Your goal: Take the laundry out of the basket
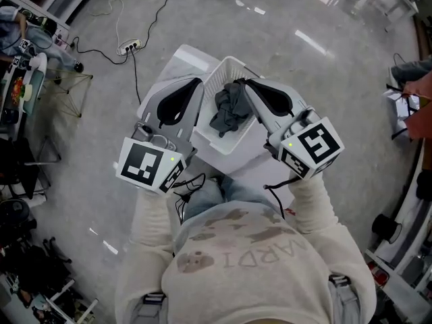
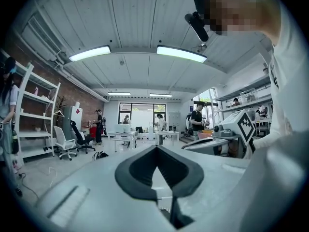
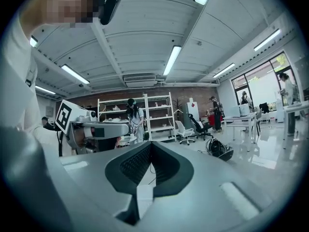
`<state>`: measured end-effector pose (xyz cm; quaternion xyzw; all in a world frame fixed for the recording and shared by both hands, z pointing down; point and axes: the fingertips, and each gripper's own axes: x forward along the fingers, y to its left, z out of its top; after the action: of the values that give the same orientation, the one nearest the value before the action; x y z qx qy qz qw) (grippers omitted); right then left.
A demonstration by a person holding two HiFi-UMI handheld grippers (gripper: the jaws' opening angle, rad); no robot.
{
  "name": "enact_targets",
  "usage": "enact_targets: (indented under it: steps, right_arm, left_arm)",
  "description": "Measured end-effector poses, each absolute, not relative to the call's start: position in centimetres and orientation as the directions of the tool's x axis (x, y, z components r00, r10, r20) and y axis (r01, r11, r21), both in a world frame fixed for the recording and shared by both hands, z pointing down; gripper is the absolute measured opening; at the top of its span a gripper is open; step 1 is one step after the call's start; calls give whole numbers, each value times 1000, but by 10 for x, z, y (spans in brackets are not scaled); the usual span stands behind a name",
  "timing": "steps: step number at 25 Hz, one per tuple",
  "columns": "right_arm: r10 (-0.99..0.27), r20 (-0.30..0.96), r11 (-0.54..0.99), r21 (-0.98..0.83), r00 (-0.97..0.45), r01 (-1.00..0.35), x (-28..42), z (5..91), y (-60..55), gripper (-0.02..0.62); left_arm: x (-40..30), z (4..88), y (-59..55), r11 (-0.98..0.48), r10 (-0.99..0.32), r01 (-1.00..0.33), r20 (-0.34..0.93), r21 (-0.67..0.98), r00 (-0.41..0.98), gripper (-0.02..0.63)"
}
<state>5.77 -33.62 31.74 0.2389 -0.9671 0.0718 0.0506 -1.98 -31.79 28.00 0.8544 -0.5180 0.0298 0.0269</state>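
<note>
Grey cloth is all that the task concerns here: a dark grey garment [image 1: 228,110] is seen crumpled inside the laundry basket [image 1: 226,144], so the work is judged to be at its very start, with nothing lifted out and everything left to do. No laundry is seen outside the basket. The garment is soft and limp, gathered into a slack heap of deep folds, and it fills the middle of the basket without reaching over the rim. The basket is of white, hard plastic, rectangular with rounded corners and walls that slope inward (whether the walls are perforated cannot be made out). It is set on a smooth white table top [image 1: 179,58], and beyond the basket a polished grey floor [image 1: 283,25] shows bright reflections. The left gripper [image 1: 196,83] is held just beside the basket's left wall and the right gripper [image 1: 250,83] at its right rim, close to the garment. Both pairs of tongs are pressed together at the tips with nothing held between them, as each gripper view confirms. Their shells are of matt grey plastic, long and tapered, and their dark pads are ribbed on the inner faces.
</note>
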Motion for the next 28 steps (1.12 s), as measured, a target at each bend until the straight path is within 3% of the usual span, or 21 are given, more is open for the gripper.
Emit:
enact_targets:
  steps: [11,28]
  right_arm:
    - [-501,216,817,-201,-838,-541,58,375,-379,28]
    - [-579,470,614,-287,-667,-735,28,525,-444,28]
  left_arm:
    - [-20,320,-367,-501,-853,-864,139,52,503,0]
    - [-19,401,-445,-705,-668,-695,197,141,717,0]
